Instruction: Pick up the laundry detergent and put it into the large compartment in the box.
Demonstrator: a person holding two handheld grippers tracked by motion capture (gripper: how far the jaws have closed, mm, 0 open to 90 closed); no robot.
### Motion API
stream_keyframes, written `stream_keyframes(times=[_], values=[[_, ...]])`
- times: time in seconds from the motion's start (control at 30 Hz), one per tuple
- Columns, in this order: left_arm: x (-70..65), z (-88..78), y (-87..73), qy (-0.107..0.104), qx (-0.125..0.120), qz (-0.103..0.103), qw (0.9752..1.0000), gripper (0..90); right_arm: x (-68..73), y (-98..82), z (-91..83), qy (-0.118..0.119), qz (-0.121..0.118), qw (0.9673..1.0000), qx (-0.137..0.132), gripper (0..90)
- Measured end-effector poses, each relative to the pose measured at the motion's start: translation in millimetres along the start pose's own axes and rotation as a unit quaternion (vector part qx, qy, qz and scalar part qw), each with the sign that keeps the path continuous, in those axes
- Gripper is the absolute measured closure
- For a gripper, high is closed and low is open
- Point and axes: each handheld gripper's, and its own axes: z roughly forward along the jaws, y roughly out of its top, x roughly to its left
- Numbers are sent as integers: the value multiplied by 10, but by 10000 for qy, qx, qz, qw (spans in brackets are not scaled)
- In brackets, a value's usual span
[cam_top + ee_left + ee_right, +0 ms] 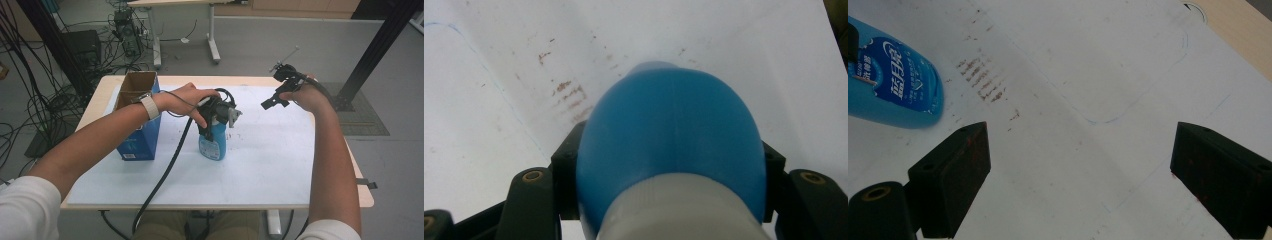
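In the high view, the left gripper (216, 116) was clamped from above on the upper part of a blue bottle (212, 142) that stood upright on the white table mat (265, 165), just right of an open blue cardboard box (137, 117). The right gripper (280, 92) was held above the mat's far right part, well apart from the bottle.

In the left gripper view, the 2 jaws pressed against either side of the blue bottle (671, 130), just below its white cap (684, 210).

In the right gripper view, the 2 jaws stood wide apart with nothing between them; the blue bottle (893, 85) lay at the upper left, beyond the left jaw.
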Motion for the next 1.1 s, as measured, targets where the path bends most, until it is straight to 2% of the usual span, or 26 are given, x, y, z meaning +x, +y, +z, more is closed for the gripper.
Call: stream_keyframes(times=[0.33,1.1], values=[[15,-6,10,5,31,55,10000,377,17,33,5,-11,-69,10000,-19,91],[18,-4,14,-5,28,35,10000,378,5,22,-5,-27,-40,10000,-16,91]])
